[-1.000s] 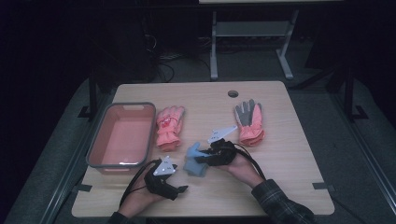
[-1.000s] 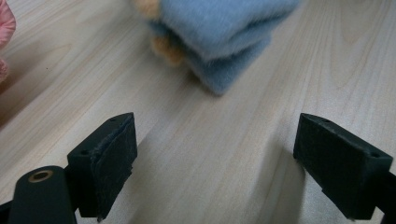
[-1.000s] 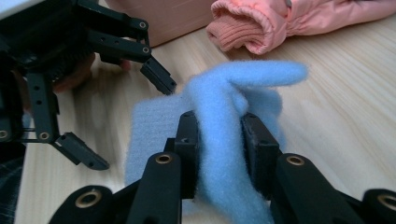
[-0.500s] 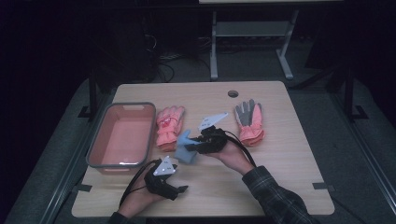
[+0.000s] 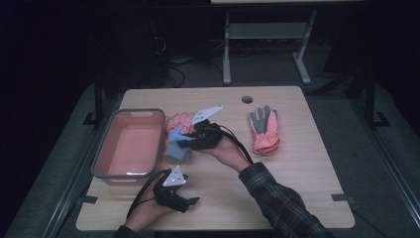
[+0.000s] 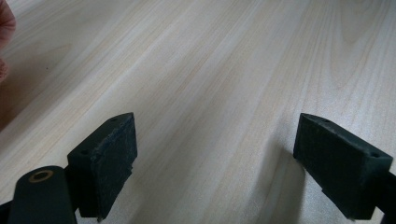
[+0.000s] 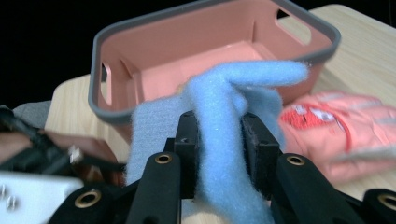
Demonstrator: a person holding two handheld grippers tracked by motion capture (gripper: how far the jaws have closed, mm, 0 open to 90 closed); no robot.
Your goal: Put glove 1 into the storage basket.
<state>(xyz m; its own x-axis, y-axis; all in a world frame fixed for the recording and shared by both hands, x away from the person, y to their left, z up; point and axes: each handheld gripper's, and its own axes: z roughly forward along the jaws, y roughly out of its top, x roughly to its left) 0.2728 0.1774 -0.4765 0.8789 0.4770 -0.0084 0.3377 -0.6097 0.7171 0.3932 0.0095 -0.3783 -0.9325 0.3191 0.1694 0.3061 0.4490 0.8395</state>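
My right gripper [image 5: 185, 143] is shut on a fuzzy light blue glove [image 5: 177, 145], held above the table just right of the pink bin [image 5: 105, 148]. In the right gripper view the blue glove [image 7: 219, 121] is pinched between the jaws, with the bin [image 7: 107, 112] beyond it. A pink glove [image 5: 179, 122] lies flat behind the blue one, its pink fabric [image 7: 345, 126] at the right of that view. My left gripper [image 5: 190, 201] rests open near the table's front edge, with bare wood between its pads [image 6: 109, 158].
A second pink glove with a grey palm [image 5: 265, 130] lies at the right of the wooden table [image 5: 297, 188]. A round cable hole [image 5: 247, 99] is near the far edge. A metal stand [image 5: 267, 34] stands on the dark floor beyond.
My right gripper has carried the blue glove leftwards, from the table's middle to beside the bin. The left gripper has stayed in place.
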